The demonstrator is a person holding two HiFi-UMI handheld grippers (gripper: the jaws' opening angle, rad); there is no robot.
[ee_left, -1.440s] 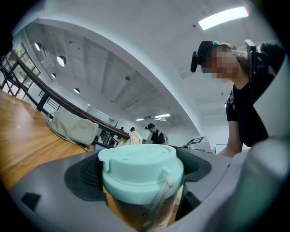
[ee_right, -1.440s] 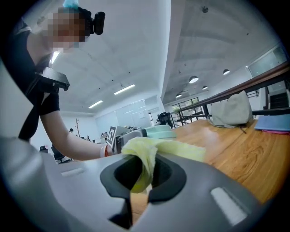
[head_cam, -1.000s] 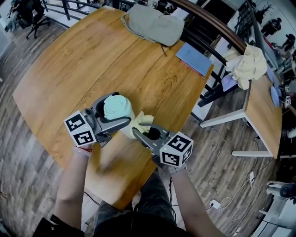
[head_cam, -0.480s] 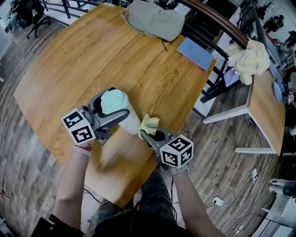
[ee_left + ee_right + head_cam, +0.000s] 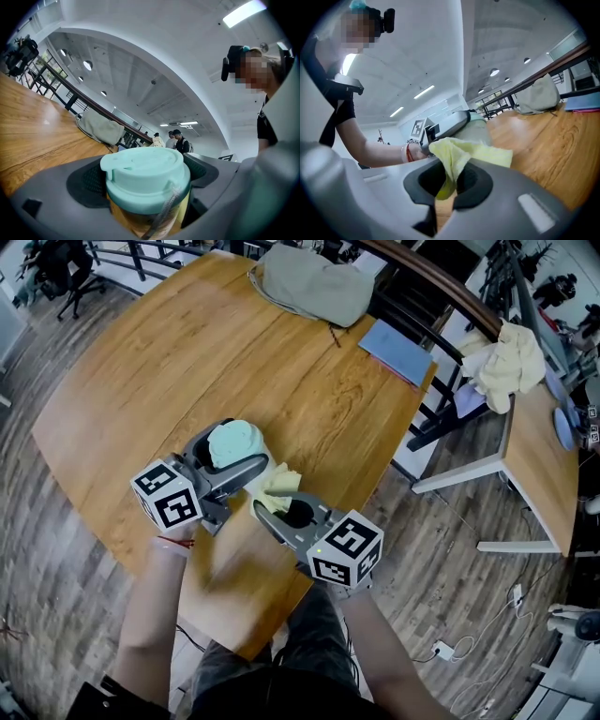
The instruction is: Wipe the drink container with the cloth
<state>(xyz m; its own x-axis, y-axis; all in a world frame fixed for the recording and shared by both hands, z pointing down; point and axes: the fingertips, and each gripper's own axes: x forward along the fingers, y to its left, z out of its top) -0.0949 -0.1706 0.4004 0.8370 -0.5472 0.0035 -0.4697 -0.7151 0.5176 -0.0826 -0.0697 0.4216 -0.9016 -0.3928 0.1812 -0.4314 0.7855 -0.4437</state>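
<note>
Left gripper (image 5: 228,460) has its jaws clamped on either side of the drink container (image 5: 236,444), just under the mint-green lid (image 5: 143,168). The right gripper (image 5: 270,509) has its jaws pressed together on a fold of the yellow cloth (image 5: 281,486). Both work over the near edge of the round wooden table (image 5: 187,343). Its far side carries a grey bag (image 5: 314,285) and a blue notebook (image 5: 394,352), well apart from the work.

The container stands roughly upright, lid toward the head camera, so its long axis runs down and away from that view. Whether its base rests on the wood I cannot tell. The cloth lies just to the container's right, its free part against the wall below the lid.

Wiping looks to be under way. Only the right gripper has the cloth, and it sits right beside the wall. The next stroke likely calls for it to carry the cloth along or around that wall while the left one holds the container steady.
</note>
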